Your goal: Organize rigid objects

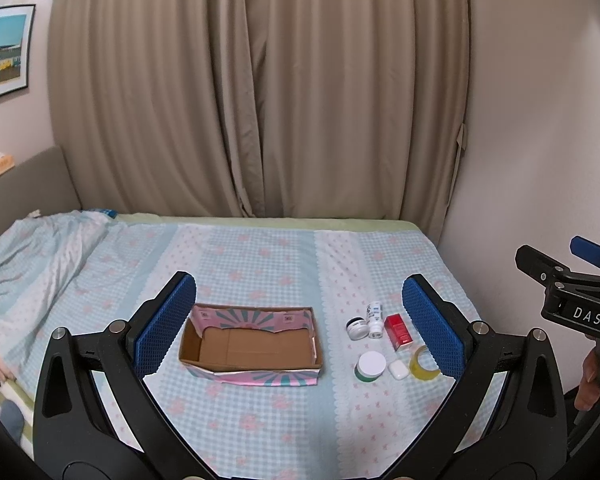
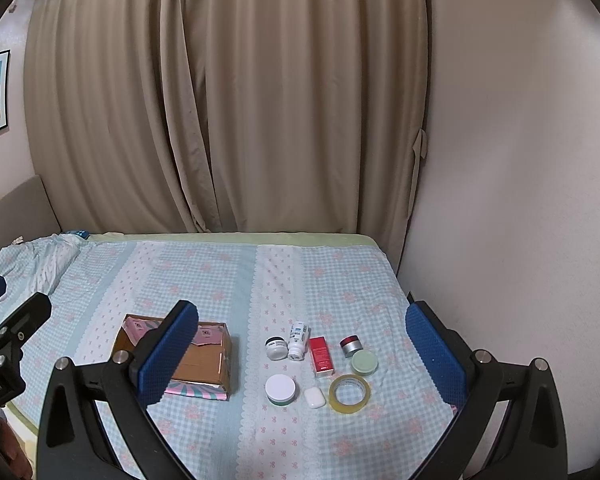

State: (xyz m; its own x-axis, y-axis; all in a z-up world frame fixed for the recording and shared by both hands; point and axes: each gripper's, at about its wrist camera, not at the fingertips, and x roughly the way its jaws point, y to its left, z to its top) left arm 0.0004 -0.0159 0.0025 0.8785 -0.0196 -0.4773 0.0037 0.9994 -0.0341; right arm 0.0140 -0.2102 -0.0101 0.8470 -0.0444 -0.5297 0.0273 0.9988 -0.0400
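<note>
An open cardboard box [image 1: 252,344] [image 2: 208,360] with pink patterned flaps lies empty on the bed. To its right sit a small white jar [image 2: 275,347], a white bottle [image 2: 298,340], a red carton [image 2: 322,354], a red-and-silver jar [image 2: 351,345], a pale green jar [image 2: 364,362], a white-lidded jar [image 2: 280,389], a white earbud case [image 2: 314,397] and a tape roll [image 2: 350,394]. My left gripper [image 1: 299,288] hovers open, short of the box. My right gripper [image 2: 302,312] hovers open, short of the small items. Neither holds anything.
A checked bedsheet [image 1: 260,256] covers the bed; a crumpled blanket [image 1: 40,248] lies at the far left. Beige curtains [image 1: 260,100] hang behind and a wall [image 2: 520,200] borders the bed's right side. A hand [image 1: 588,380] grips the right tool's handle.
</note>
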